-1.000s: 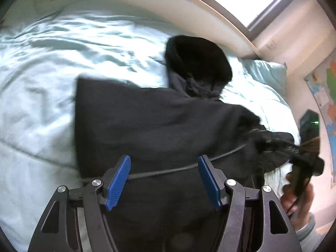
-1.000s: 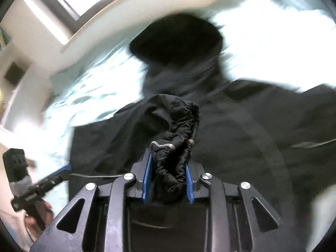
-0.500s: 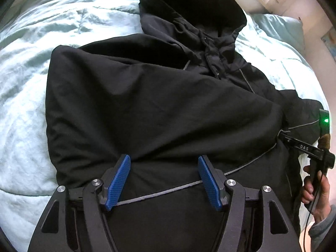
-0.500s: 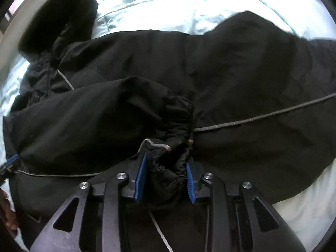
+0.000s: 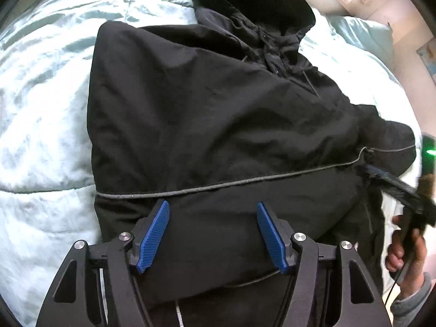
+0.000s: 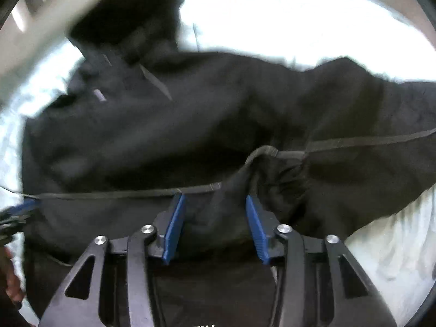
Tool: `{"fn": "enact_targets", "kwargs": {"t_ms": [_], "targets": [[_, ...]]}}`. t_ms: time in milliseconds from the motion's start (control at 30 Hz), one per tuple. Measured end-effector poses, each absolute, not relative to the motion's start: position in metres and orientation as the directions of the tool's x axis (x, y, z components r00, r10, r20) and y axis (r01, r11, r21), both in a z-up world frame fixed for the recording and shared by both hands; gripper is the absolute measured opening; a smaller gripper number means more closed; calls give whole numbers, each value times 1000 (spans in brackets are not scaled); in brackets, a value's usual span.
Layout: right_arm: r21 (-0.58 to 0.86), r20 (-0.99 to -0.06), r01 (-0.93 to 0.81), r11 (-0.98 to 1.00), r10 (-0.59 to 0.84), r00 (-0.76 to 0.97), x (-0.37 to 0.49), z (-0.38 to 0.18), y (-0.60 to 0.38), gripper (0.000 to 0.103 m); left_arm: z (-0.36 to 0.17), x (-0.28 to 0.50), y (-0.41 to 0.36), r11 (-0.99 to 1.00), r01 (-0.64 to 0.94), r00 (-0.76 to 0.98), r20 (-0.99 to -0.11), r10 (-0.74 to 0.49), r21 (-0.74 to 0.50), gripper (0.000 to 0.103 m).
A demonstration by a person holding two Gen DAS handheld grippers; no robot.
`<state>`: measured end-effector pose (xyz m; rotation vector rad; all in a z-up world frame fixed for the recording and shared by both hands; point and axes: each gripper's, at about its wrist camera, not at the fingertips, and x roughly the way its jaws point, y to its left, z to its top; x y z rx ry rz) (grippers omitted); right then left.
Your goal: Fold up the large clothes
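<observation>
A large black hooded jacket (image 5: 218,114) lies on the bed, hood (image 5: 253,2) at the far end, a grey piping line across its body. My left gripper (image 5: 212,207) is open and empty, just above the jacket's lower part. My right gripper (image 6: 215,199) is open over the jacket (image 6: 190,122); the gathered sleeve cuff (image 6: 275,174) lies loose just beyond its blue fingers, folded across the body. The right gripper also shows at the jacket's right edge in the left wrist view (image 5: 392,182).
A pale blue duvet (image 5: 41,109) covers the bed around the jacket. A pillow (image 5: 362,32) lies at the far right near the wall. The bed's curved headboard (image 6: 41,35) runs along the far side. The right view is motion-blurred.
My right gripper opened and let go of the sleeve cuff, which now rests on the jacket body. The left gripper drew a little closer over the jacket and stayed open.
</observation>
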<state>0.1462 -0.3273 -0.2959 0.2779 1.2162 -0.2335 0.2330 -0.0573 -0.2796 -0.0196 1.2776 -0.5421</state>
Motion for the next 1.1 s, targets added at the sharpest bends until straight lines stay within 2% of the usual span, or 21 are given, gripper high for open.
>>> {"fn": "enact_targets", "kwargs": {"t_ms": [67, 100, 233, 367, 467, 600, 867, 1100], "targets": [[99, -964, 342, 934, 5, 266, 148, -319, -331, 48, -269, 228, -56, 876, 381, 182, -905, -385, -296, 68], [102, -965, 353, 930, 6, 263, 147, -311, -332, 48, -261, 224, -56, 874, 386, 186, -903, -388, -296, 68], [181, -934, 366, 913, 44, 354, 126, -257, -333, 52, -220, 189, -47, 852, 425, 215, -880, -424, -306, 69], [183, -894, 410, 894, -22, 448, 77, -199, -342, 70, -188, 151, -46, 834, 460, 226, -868, -442, -305, 69], [192, -875, 448, 873, -55, 481, 44, -173, -360, 71, -166, 129, -56, 830, 487, 259, -863, -433, -271, 69], [222, -858, 486, 845, -67, 508, -2, -156, -417, 71, -148, 107, -82, 839, 472, 275, -860, -430, -269, 69], [211, -859, 571, 793, -129, 496, -56, -145, -572, 71, -135, 73, -188, 831, 459, 280, -836, -471, -314, 69], [243, -858, 648, 722, -152, 491, -57, -152, -722, 75, -141, 68, -278, 820, 488, 271, -841, -468, -299, 69]]}}
